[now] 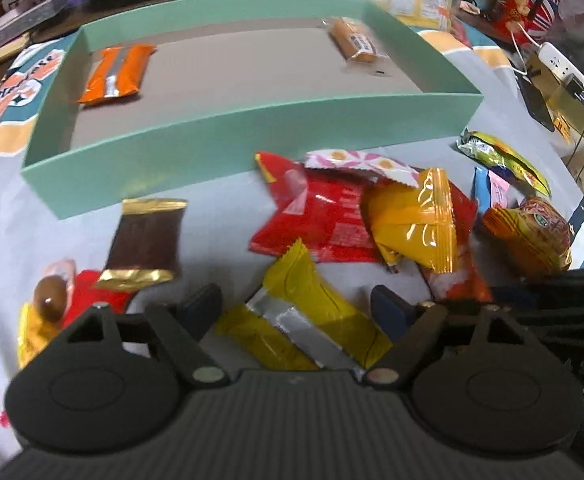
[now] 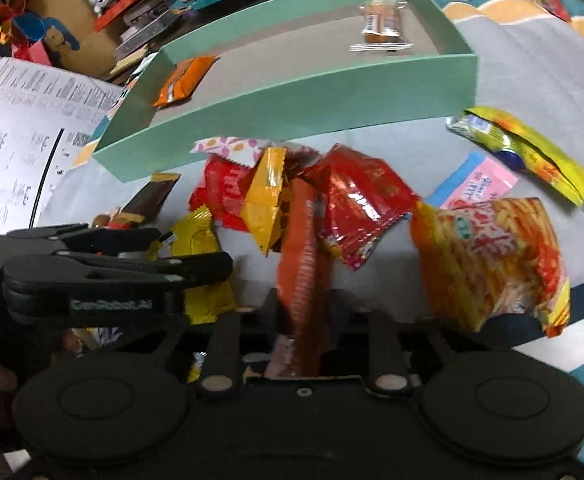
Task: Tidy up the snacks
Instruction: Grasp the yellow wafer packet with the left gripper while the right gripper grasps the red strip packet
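A mint-green tray point(image 1: 252, 128) point(image 2: 292, 92) holds an orange packet point(image 1: 116, 74) point(image 2: 182, 80) at its left and a tan wrapped bar point(image 1: 353, 40) point(image 2: 381, 24) at its far right. A pile of snack packets lies in front of it. My left gripper point(image 1: 295, 308) is open, its fingers either side of a yellow and silver packet point(image 1: 303, 312) on the cloth. My right gripper point(image 2: 301, 312) is shut on a long orange-red packet point(image 2: 299, 264), held upright. The left gripper point(image 2: 196, 272) shows in the right wrist view.
In the pile: a brown and gold bar point(image 1: 144, 240), red packets point(image 1: 315, 216) point(image 2: 359, 208), a yellow-orange packet point(image 1: 415, 220), a noodle snack bag point(image 2: 487, 260), a yellow-green packet point(image 2: 523, 152), a pink and blue sachet point(image 2: 475, 184). Clutter, boxes and a power strip point(image 1: 559, 62) surround the cloth.
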A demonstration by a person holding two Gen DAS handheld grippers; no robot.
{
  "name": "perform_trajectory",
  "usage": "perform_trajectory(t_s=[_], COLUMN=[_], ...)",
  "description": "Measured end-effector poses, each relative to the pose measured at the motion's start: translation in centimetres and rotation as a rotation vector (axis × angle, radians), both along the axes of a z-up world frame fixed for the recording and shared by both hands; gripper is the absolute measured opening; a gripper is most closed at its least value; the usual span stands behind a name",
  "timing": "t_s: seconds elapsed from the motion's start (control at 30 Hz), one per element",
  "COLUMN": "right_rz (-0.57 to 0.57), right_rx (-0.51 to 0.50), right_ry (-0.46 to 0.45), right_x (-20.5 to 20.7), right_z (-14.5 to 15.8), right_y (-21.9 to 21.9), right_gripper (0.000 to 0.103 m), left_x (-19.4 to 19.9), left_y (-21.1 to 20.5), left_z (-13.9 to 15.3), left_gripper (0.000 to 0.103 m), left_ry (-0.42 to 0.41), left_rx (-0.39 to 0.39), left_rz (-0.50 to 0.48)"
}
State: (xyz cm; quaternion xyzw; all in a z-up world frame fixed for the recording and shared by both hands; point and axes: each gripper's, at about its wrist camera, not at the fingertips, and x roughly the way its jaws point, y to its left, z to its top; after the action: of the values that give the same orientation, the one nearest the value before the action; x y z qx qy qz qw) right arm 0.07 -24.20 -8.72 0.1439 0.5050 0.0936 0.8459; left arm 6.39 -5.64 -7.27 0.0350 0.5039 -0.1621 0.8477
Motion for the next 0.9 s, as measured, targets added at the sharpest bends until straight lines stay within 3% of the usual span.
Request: perform_trajectory(t_s=[0.23,0.33,0.5,0.6,0.63,0.7,0.77,0.9], right_rz=[-0.061,-0.060,-0.064,-0.073,-0.077,-0.089,-0.101,-0.110], right_rx=[0.109,0.124,0.129,0.145,0.151,0.163,0.183,0.202], right_ry=[0.000,-0.006,-0.024,-0.039,-0.040,-0.037,-0.031,-0.041], right_x=[-0.4,-0.4,-0.6,-1.4,-1.9,-2.4,-2.7,-3.2], right_z=[-0.9,-1.3,-1.1,-0.5,-0.4,-0.4,-0.5,0.1], right_y=[-2.2,-2.2,-2.3,-3.0,-3.5,-4.0,-4.4,-4.6], right_gripper=[0.016,0.016,0.016,0.015,0.015,0.015,0.015,0.015], left_x=[-0.1,-0.9,-0.9,-1.1,-1.2,-1.6,-1.9,-2.5], left_y=[-0.1,0.2,-0.4,-1.2,-1.5,-2.1,-2.3,-2.2], left_z=[1.5,2.3,0.8,0.0,0.0,0.3,0.6,1.1], left_gripper=[0.093,0.095,0.096,0.095,0.093,0.062,0.054,0.051], left_ry=[0.020,0.064,0.164,0.160,0.143,0.094,0.081,0.060], left_rx=[0.047,0.018,0.013,0.042,0.054,0.079,0.065,0.056], left_rz=[0.083,0.122,0.162,0.165,0.154,0.129,0.101,0.082])
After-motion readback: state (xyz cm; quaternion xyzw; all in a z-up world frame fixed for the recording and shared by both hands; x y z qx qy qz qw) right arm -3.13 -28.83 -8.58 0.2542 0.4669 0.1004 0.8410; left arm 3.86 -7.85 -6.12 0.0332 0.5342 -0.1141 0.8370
